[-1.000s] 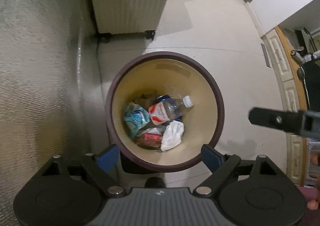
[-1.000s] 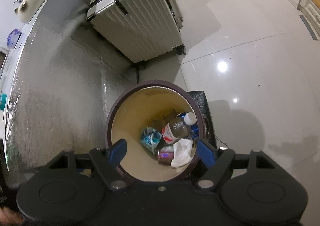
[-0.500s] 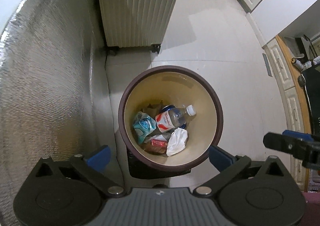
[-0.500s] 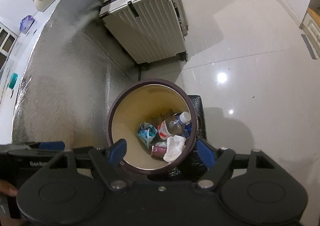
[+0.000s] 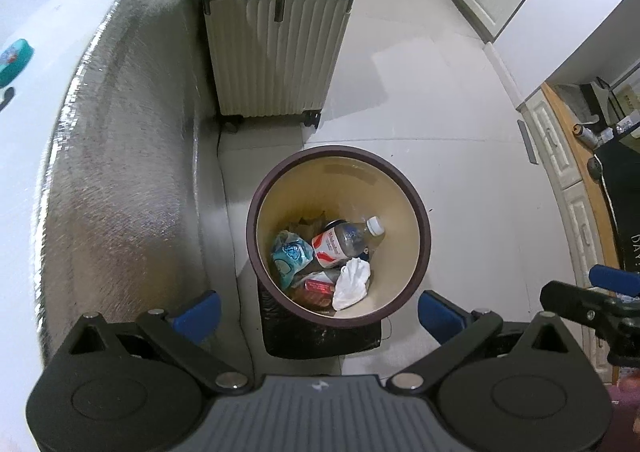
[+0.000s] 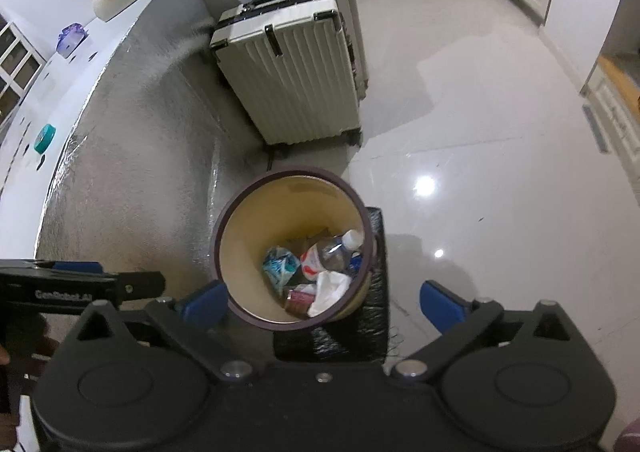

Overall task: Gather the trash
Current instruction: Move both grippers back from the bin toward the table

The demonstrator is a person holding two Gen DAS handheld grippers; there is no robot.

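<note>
The trash bin (image 5: 420, 207), cream inside with a dark rim, stands on the floor with my spread fingers on either side of it. In it lie a plastic bottle (image 5: 346, 242), a crumpled white tissue (image 5: 352, 283), a teal wrapper (image 5: 290, 255) and a red packet (image 5: 319, 286). My left gripper (image 5: 318, 310) and right gripper (image 6: 322, 302) both hang released and hold nothing. A white suitcase (image 5: 276, 51) stands at twelve o'clock beyond the bin.
</note>
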